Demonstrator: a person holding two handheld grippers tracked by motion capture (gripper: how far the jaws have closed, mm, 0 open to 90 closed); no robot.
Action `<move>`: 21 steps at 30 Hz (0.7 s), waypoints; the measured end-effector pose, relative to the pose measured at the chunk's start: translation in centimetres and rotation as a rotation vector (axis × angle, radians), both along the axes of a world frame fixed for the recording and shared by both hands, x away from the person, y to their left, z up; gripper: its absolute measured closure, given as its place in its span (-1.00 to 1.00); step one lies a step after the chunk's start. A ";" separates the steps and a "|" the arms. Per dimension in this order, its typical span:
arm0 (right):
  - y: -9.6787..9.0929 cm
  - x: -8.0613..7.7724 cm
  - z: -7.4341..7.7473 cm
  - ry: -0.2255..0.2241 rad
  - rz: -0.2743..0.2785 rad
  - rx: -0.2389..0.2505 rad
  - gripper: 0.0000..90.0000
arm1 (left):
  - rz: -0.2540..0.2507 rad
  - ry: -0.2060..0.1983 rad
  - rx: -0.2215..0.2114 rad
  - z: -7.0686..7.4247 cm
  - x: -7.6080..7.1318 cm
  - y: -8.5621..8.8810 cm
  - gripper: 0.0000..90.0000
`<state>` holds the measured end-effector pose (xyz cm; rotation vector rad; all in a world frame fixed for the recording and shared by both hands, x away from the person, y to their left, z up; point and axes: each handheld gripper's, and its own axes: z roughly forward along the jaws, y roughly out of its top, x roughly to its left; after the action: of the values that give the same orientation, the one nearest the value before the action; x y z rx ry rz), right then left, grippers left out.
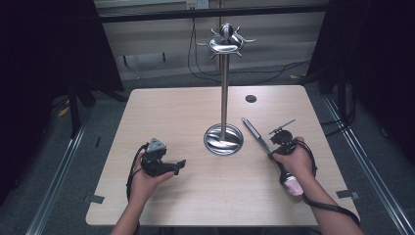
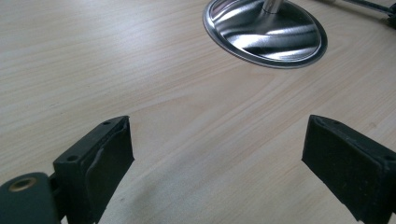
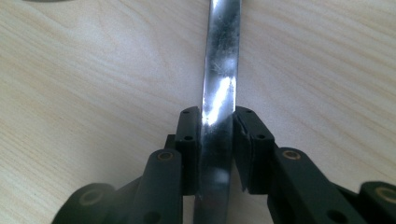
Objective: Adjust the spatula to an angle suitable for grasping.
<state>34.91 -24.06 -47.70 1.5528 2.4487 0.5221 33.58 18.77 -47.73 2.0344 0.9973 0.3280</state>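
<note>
The utensil [image 1: 259, 138] in hand looks like a long kitchen utensil with a flat, polished steel shaft and a pale pink end [image 1: 293, 186] near the person's wrist; what that end is, handle or head, I cannot tell. It lies flat on the table [image 1: 171, 112], to the right of the stand's round base [image 1: 223, 139], its far tip pointing up and left towards that base.

By my judgement it handles as a stiff, fairly light piece: the steel will not bend under a grip, but its mirror finish is slippery, and a long shaft taken near one end will want to swing or pivot between the pads. A hold across the flat faces, close to the middle of its length, should keep it from twisting.

The right tool [image 3: 217, 123] is clamped on the shaft across its width, with a black pad [image 3: 189, 135] pressed on each edge of the steel strip. The left tool [image 2: 217, 154] rests apart, its jaws wide with bare table between them, aimed at the base.

The stand [image 1: 224, 73] is a tall chrome pole with a ring of hooks [image 1: 226, 43] at the top, all of them bare
</note>
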 end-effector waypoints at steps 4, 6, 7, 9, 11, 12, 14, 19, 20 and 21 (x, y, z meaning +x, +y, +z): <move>0.0 0.0 0.0 0.002 -0.018 0.012 0.68 | -0.001 -0.001 0.000 0.1 0.0 -0.1 -0.81; 0.0 0.0 0.0 -0.002 -0.013 0.006 0.68 | -0.003 -0.003 0.001 0.1 0.0 -0.1 -0.81; 0.0 0.0 0.0 -0.002 -0.012 0.011 0.68 | -0.003 -0.005 0.003 0.1 0.0 -0.1 -0.81; -0.1 -0.1 0.0 -0.003 -0.012 0.019 0.68 | 0.002 -0.006 0.000 0.1 0.0 -0.1 -0.81; -0.2 -0.2 0.0 -0.001 -0.021 0.026 0.68 | 0.002 -0.001 -0.010 0.0 0.0 -0.2 -0.81; -0.3 -0.2 0.0 0.000 -0.019 0.036 0.68 | 0.002 -0.002 -0.006 0.0 0.0 -0.1 -0.81; -0.5 -0.2 0.0 0.003 -0.016 0.049 0.68 | -0.002 -0.001 -0.002 0.1 0.1 0.0 -0.81; -1.0 -0.5 0.3 -0.029 -0.028 0.082 0.68 | 0.004 -0.004 -0.010 0.1 0.1 0.0 -0.81; -1.2 -0.5 0.5 -0.040 -0.023 0.091 0.68 | 0.004 -0.004 -0.010 0.1 0.1 0.0 -0.81; -1.2 -0.6 0.7 -0.053 -0.030 0.109 0.68 | 0.002 -0.003 -0.008 0.1 0.1 0.0 -0.81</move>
<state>34.31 -25.29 -47.05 1.5921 2.3912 0.6925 33.72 18.77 -47.66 2.0254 0.9972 0.3278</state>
